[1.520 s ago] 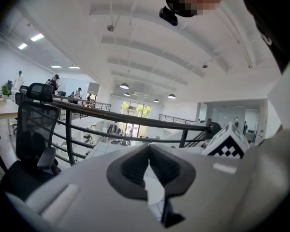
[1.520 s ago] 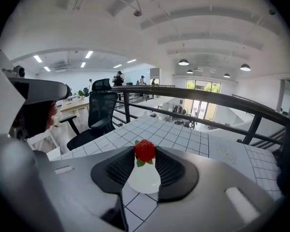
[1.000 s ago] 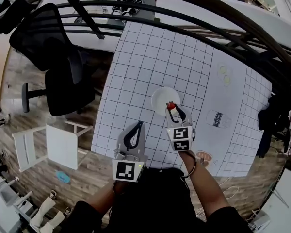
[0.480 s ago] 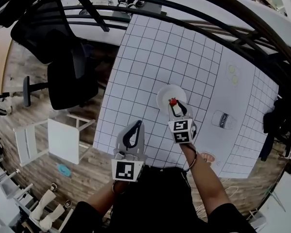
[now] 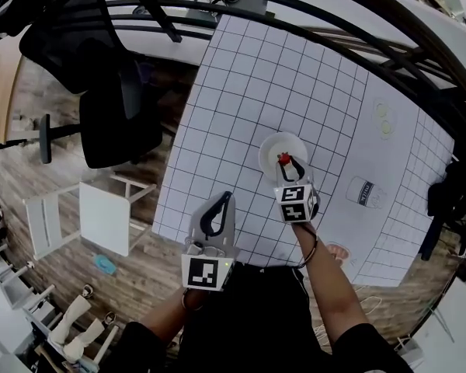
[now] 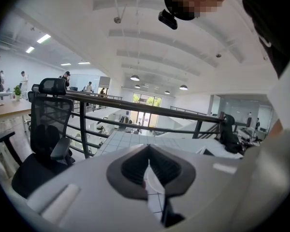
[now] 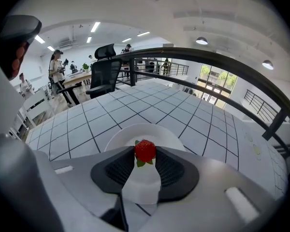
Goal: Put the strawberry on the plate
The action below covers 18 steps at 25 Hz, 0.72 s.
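The right gripper (image 5: 285, 164) has its jaws clamped on the one strawberry (image 7: 145, 150), pinched at their very tips. The berry hangs over the near part of the single white plate (image 7: 117, 138); whether it touches the plate I cannot tell. The left gripper (image 6: 148, 151) is closed tip to tip on nothing, near the gridded table's (image 5: 241, 92) near edge, left of the plate.

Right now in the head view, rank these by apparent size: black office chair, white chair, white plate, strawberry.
1. black office chair
2. white chair
3. white plate, partly covered by the gripper
4. strawberry

Both chairs stand on the floor, farther from the camera than the tabletop, so their lead is probably understated.
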Each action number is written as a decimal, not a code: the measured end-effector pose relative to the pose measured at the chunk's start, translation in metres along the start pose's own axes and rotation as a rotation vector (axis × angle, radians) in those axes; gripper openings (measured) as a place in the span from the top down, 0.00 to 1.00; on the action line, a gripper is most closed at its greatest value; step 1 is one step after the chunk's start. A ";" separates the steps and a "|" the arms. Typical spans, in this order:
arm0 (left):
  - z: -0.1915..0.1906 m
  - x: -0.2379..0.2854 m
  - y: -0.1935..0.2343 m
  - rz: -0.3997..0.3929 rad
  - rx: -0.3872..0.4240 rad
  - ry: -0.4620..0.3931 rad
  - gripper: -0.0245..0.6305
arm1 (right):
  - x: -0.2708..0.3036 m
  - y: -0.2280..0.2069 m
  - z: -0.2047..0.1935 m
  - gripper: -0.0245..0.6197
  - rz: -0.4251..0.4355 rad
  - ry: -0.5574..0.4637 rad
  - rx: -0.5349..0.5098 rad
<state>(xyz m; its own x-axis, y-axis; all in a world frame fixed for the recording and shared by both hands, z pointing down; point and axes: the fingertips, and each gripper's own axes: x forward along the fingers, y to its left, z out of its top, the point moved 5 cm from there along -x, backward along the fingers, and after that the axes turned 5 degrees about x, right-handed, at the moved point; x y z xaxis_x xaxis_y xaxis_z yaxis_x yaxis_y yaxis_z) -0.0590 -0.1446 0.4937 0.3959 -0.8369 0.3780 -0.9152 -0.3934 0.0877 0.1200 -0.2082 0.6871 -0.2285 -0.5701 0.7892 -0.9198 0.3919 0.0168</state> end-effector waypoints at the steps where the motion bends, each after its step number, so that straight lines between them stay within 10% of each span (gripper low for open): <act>1: 0.000 -0.001 0.000 0.000 0.000 0.003 0.95 | 0.002 0.000 -0.002 0.75 0.000 0.004 0.003; 18: 0.008 -0.004 0.003 0.021 -0.001 -0.041 0.95 | 0.015 -0.001 -0.011 0.75 0.001 0.021 0.058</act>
<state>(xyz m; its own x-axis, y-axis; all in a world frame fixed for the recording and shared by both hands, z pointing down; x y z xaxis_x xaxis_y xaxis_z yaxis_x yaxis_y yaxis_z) -0.0621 -0.1456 0.4856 0.3792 -0.8598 0.3419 -0.9234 -0.3751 0.0809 0.1208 -0.2091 0.7060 -0.2231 -0.5543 0.8019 -0.9367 0.3495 -0.0190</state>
